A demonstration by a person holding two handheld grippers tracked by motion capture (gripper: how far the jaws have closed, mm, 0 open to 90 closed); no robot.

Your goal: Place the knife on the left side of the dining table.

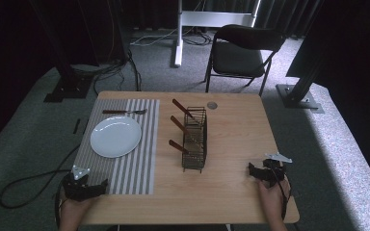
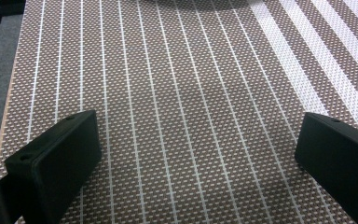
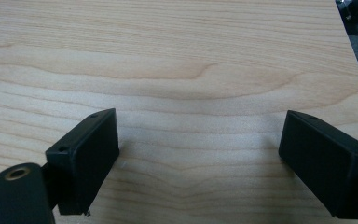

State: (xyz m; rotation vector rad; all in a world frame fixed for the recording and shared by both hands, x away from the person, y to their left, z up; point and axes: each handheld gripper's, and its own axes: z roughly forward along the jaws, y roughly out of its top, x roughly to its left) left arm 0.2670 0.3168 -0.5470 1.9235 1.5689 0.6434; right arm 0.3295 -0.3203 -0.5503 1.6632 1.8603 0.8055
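A wooden table (image 1: 231, 192) sits on a grey carpet. A black folding chair (image 1: 241, 50) stands behind it, well apart.

A long striped mat (image 1: 135, 163) lies on the left part of the table. A round white plate (image 1: 115, 136) rests on the mat. A fork (image 1: 124, 111) with a brown handle lies on the mat just behind the plate.

A black wire basket (image 1: 195, 139) stands in the middle of the table. Three tools with brown handles stick out of it to the left.

The left gripper (image 1: 96, 186) is at the near corner of the mat. Its jaws are wide apart with nothing between them, over the mat (image 2: 182, 93).

The right gripper (image 1: 253, 171) is near the right edge. Its jaws are also wide apart and hold nothing, over bare wood (image 3: 191, 70).

A small round grey spot (image 1: 212, 105) sits near the far edge.
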